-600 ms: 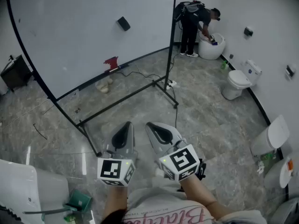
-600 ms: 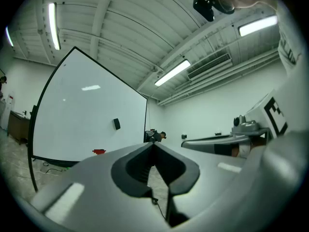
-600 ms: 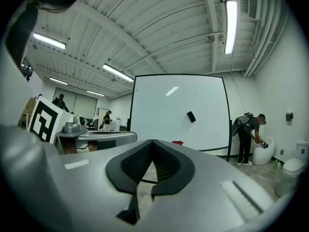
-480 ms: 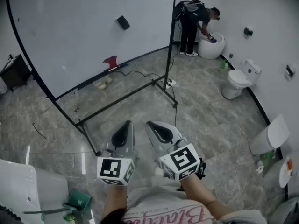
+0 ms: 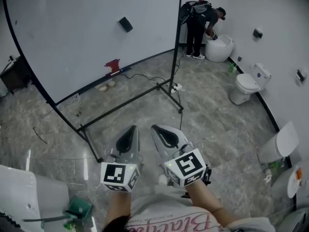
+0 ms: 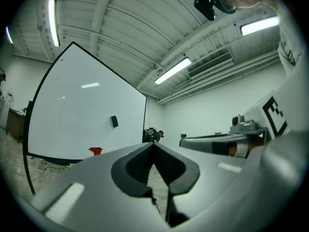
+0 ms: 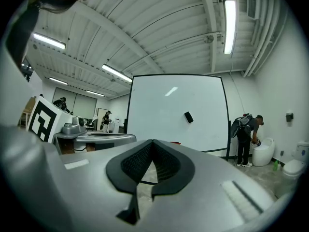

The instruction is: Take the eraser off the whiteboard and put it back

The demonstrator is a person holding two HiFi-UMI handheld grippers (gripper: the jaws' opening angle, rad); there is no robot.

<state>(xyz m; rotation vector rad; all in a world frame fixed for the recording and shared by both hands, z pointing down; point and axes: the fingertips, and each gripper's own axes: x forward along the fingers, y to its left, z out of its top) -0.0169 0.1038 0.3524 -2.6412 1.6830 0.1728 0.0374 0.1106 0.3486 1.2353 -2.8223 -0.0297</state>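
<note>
Head view has both sets of tongs low in the middle of the frame, left tongs (image 5: 130, 129) and right tongs (image 5: 155, 129) side by side. Each pair is pinched together with nothing in it. The eraser (image 5: 125, 24) is stuck on the whiteboard (image 5: 72, 42) in the upper left, well apart from both. Between them is bare floor (image 5: 212, 124), crossed by the board's stand (image 5: 130, 103). Along the right edge there are toilets (image 5: 245, 85), and a person (image 5: 199, 23) is at the upper right.
</note>
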